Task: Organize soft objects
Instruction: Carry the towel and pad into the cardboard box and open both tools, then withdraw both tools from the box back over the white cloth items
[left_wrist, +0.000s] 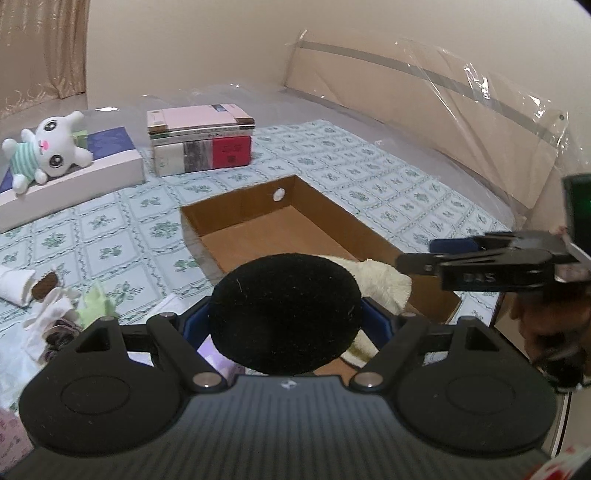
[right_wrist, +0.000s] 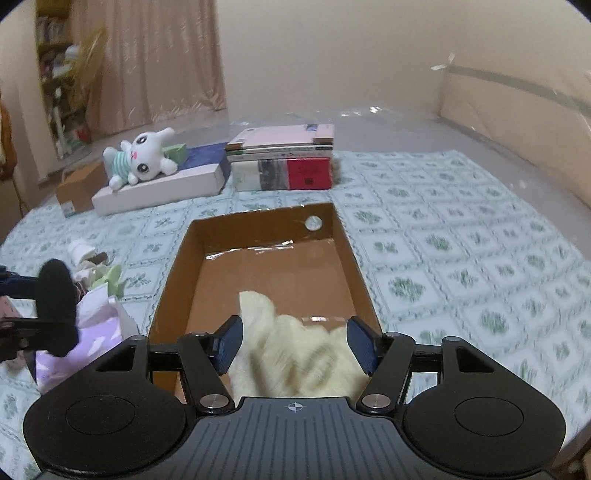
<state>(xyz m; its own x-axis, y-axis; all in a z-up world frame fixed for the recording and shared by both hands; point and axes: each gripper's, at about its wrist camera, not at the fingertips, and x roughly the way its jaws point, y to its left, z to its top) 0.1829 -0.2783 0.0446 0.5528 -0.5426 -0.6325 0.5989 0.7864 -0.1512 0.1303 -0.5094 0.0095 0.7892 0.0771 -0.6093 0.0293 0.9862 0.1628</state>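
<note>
An open cardboard box (left_wrist: 332, 218) (right_wrist: 354, 251) lies on the patterned bed cover. A cream fluffy cloth (right_wrist: 295, 354) (left_wrist: 384, 280) lies in its near end. My left gripper (left_wrist: 284, 314) is shut on a round black soft pad (left_wrist: 284, 310), held just above the box's near left corner; the pad also shows in the right wrist view (right_wrist: 55, 306). My right gripper (right_wrist: 293, 343) is open over the box's near end, with the cream cloth lying loose between and below its fingers. In the left wrist view the right gripper (left_wrist: 424, 258) comes in from the right.
A white plush bunny (left_wrist: 48, 147) (right_wrist: 140, 157) lies on a white box (left_wrist: 74, 177) at the back left. A stack of books (left_wrist: 201, 140) (right_wrist: 284, 158) stands behind the cardboard box. Several small soft items (left_wrist: 55, 302) (right_wrist: 96, 273) and a lilac bag (right_wrist: 99, 332) lie left of it.
</note>
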